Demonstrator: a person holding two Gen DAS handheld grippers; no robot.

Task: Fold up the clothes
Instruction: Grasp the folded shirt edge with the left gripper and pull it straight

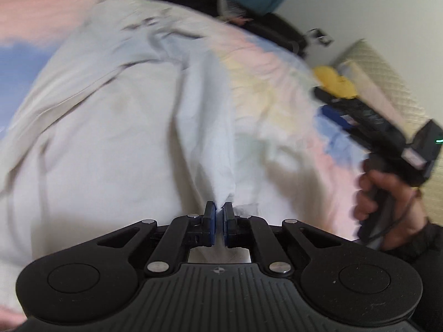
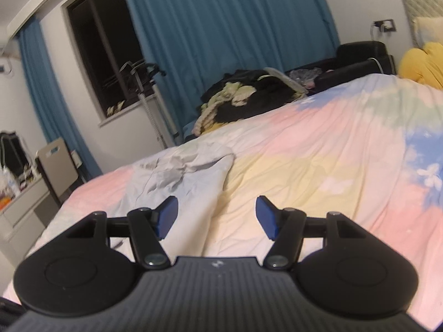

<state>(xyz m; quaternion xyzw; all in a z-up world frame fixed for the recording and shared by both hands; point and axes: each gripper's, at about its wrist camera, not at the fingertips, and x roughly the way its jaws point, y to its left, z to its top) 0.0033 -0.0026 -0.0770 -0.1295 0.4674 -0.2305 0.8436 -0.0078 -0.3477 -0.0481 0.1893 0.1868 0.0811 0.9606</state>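
A pale grey-white garment [image 1: 116, 116] lies spread on the pastel bedspread [image 1: 277, 88]. My left gripper [image 1: 219, 210] is shut on a bunched edge of this garment, and the cloth pulls into a ridge up from the blue pads. In the right wrist view the same garment [image 2: 182, 174] lies crumpled on the bedspread [image 2: 318, 152], ahead and left of my right gripper [image 2: 216, 210]. My right gripper is open and empty, above the bed. It also shows in the left wrist view [image 1: 326, 105] at the right, held in a hand, its fingers blurred.
A pile of dark and yellowish clothes [image 2: 243, 96] lies at the bed's far edge. A yellow cushion [image 2: 423, 63] and quilted headboard [image 2: 420, 2] are at the right. Blue curtains [image 2: 221, 27], a window and a low cabinet [image 2: 25, 202] stand beyond the bed.
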